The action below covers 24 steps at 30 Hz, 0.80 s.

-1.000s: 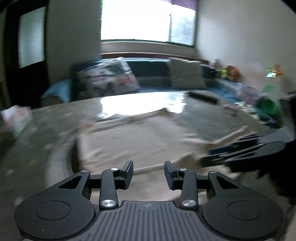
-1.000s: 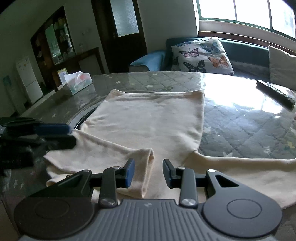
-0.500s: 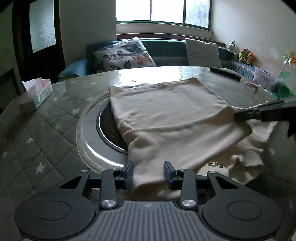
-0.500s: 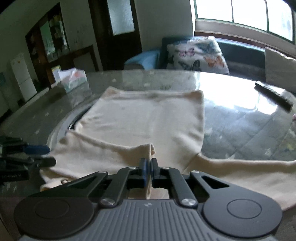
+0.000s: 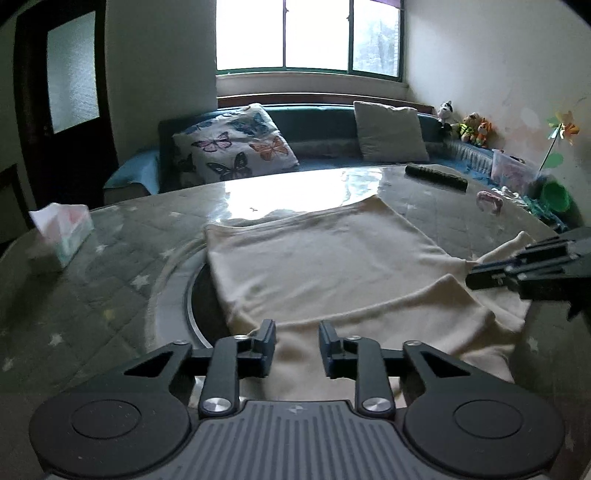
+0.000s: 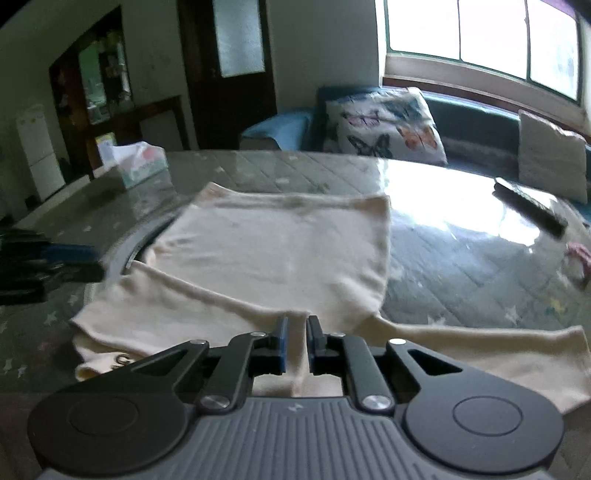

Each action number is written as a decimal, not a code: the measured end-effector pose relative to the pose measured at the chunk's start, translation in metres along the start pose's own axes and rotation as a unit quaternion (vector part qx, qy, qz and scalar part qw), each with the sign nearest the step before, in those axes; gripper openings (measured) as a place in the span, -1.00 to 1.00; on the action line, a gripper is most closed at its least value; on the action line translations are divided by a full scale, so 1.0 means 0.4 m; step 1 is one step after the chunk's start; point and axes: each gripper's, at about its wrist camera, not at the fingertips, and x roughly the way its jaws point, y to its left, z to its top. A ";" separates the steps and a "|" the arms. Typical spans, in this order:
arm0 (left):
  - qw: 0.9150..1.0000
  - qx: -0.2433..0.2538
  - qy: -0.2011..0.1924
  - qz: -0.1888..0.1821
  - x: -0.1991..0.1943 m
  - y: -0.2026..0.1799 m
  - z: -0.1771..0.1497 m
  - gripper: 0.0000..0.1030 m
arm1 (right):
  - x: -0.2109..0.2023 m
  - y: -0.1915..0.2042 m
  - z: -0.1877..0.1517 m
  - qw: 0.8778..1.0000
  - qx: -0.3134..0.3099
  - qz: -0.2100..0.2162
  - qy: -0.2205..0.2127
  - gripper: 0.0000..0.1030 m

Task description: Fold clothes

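We have a cream garment spread flat across the middle of the surface, its straight hem toward the far edge and its sleeves at the near edge. One sleeve is already laid across the body, which we judge to be the first fold; the other sleeve lies stretched out toward the right edge, not yet brought in.

Our left claw hovers low over the near edge of the cloth with its jaws apart and nothing between them, placed, we think, to pin or take the hem once the next fold begins. Our right claw sits at the tip of the folded sleeve with its jaws drawn nearly together; cloth shows in the narrow gap, but the picture is blurred, so we cannot tell whether it is pinching the fabric or merely above it.

The surface is a round glass-topped one over a quilted, star-patterned cover, with a dark ring partly under the garment. A tissue box stands near the left edge, a remote control near the far right edge. Beyond it stand a sofa with a butterfly cushion, a bright window and a dark door.
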 end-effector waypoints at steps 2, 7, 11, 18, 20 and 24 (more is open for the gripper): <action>1.000 -0.001 0.008 -0.007 0.033 -0.001 0.003 -0.49 | 0.006 0.011 -0.001 1.000 -0.006 0.019 0.005 -0.81; 0.999 -0.001 0.042 0.001 0.093 -0.004 -0.019 -0.49 | 0.042 0.009 -0.022 0.999 -0.007 0.025 0.034 -0.81; 0.999 0.004 0.044 -0.001 0.092 -0.011 -0.021 -0.39 | 0.018 -0.029 -0.036 0.999 0.017 0.027 0.031 -0.80; 0.999 0.016 0.028 -0.001 0.072 -0.049 0.000 0.04 | -0.054 -0.171 -0.069 0.995 0.080 -0.052 0.009 -0.64; 0.999 0.022 0.023 -0.003 0.068 -0.065 0.007 0.15 | -0.067 -0.222 -0.083 0.991 0.101 -0.082 0.005 -0.64; 0.999 0.030 0.018 -0.004 0.066 -0.097 0.021 0.45 | -0.093 -0.325 -0.112 0.979 0.144 -0.142 -0.002 -0.64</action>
